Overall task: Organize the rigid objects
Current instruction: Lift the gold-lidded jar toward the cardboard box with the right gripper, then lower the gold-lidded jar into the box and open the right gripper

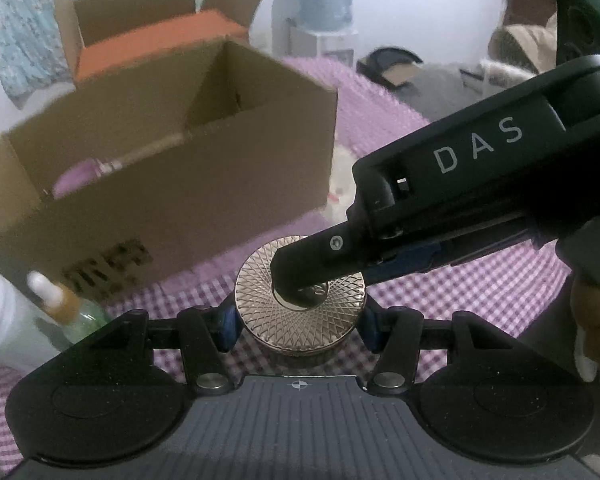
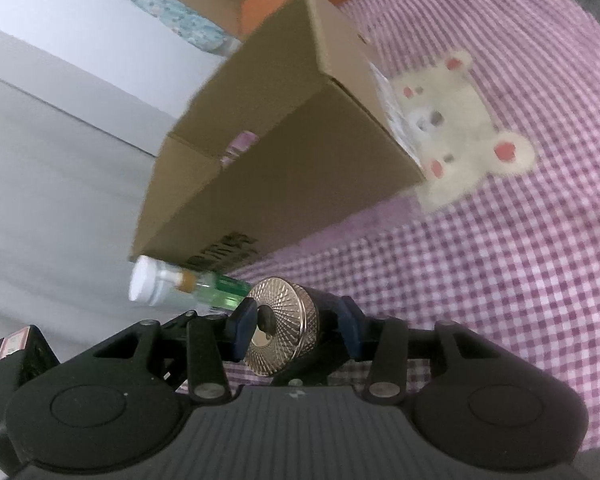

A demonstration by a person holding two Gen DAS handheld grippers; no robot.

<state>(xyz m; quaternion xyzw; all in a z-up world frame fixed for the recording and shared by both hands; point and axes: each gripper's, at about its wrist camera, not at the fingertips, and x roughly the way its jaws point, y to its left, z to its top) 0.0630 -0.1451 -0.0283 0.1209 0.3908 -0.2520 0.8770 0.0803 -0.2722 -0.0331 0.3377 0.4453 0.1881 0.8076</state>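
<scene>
Both grippers, left gripper (image 1: 297, 330) and right gripper (image 2: 291, 330), grasp the round jar (image 1: 300, 308) with its ribbed metallic lid; cardboard box (image 1: 171, 184) beyond on checked cloth (image 1: 480, 292).

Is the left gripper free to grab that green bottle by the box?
Probably not yet: the left gripper straddles the gold-lidded jar, the right gripper also holding it. The green bottle lies off to its left.

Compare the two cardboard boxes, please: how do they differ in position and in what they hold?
The near cardboard box stands in front on the checked cloth; the far cardboard box stands behind it. The near one holds something pink-purple; the far one shows an orange surface. The near one bears dark print; none shows on the far one. Both are brown and open-topped.
</scene>
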